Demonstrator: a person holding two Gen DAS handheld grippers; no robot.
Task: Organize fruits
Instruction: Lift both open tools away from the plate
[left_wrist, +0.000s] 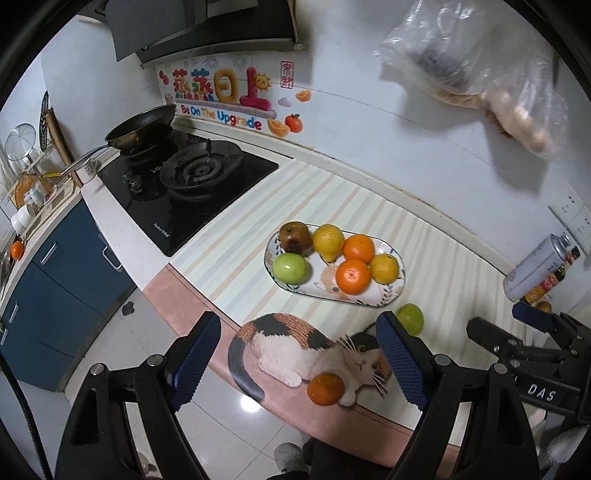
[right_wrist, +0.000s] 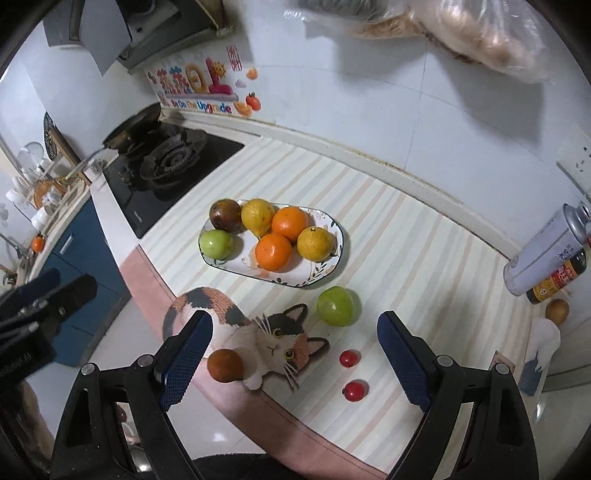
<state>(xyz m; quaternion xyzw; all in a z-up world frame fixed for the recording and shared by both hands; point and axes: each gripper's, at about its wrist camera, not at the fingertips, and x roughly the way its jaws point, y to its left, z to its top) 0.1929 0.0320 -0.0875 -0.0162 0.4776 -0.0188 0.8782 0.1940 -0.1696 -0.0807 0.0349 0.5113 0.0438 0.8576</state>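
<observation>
Both hand-held grippers released, nothing held: left hand-held gripper (left_wrist: 299, 360), right hand-held gripper (right_wrist: 295, 356). Plate (right_wrist: 328, 269) mid-worktop (right_wrist: 424, 240) carries six fruits. Loose on the near side: green fruit (right_wrist: 337, 306), orange (right_wrist: 225, 365), two small red fruits (right_wrist: 349, 358).

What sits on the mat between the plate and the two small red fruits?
A loose green fruit, just below the plate and above the two red fruits; clearest in the right wrist view.

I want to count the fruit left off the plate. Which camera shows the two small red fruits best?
The right wrist view: both small red fruits lie unobstructed on the striped mat. The left wrist view shows neither.
</observation>
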